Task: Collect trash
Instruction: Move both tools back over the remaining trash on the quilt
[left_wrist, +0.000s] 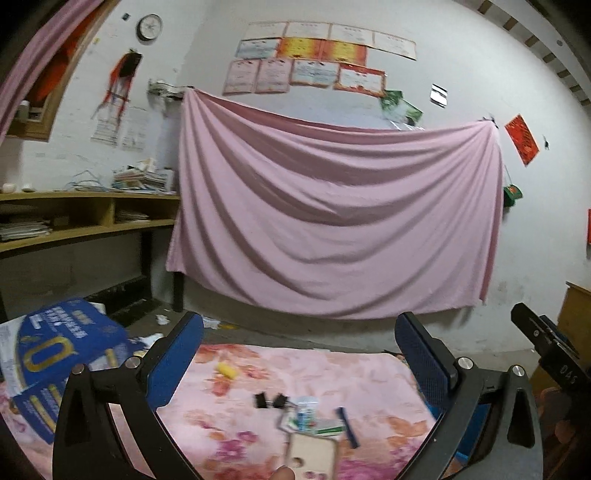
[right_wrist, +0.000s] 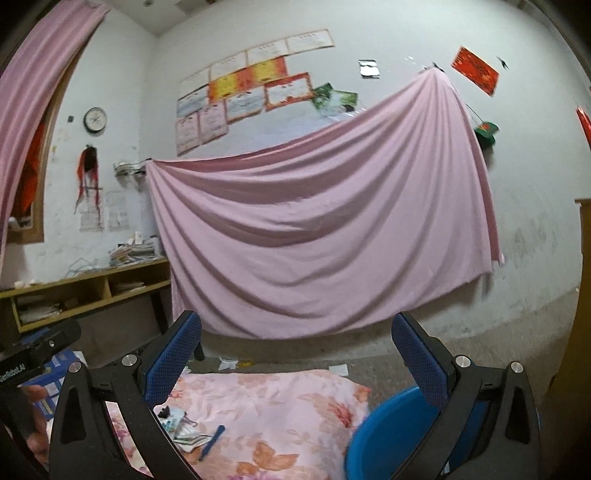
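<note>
I see both grippers held above a table covered with a pink flowered cloth (left_wrist: 369, 373). My left gripper (left_wrist: 299, 362) has its two blue-padded fingers spread wide, and nothing is between them. My right gripper (right_wrist: 297, 360) is also wide open and holds nothing. The trash lies in a small heap near the middle of the cloth, toward the near edge: two black binder clips (left_wrist: 271, 400) touching each other, some small paper wrappers (left_wrist: 308, 415) just beside them, a dark blue stick (left_wrist: 349, 428) lying tilted at the right side of the heap, and a pale card (left_wrist: 312, 452) closest to me. A yellow crumpled piece (left_wrist: 228, 370) lies apart from the heap, nearer the far edge of the cloth. At the left edge of the table is a blue printed box (left_wrist: 62, 354). At the right edge, in the right wrist view, stands a blue bin (right_wrist: 391, 432), partly hidden behind the right finger. A large pink sheet (left_wrist: 332, 206) hangs on the wall behind.
</note>
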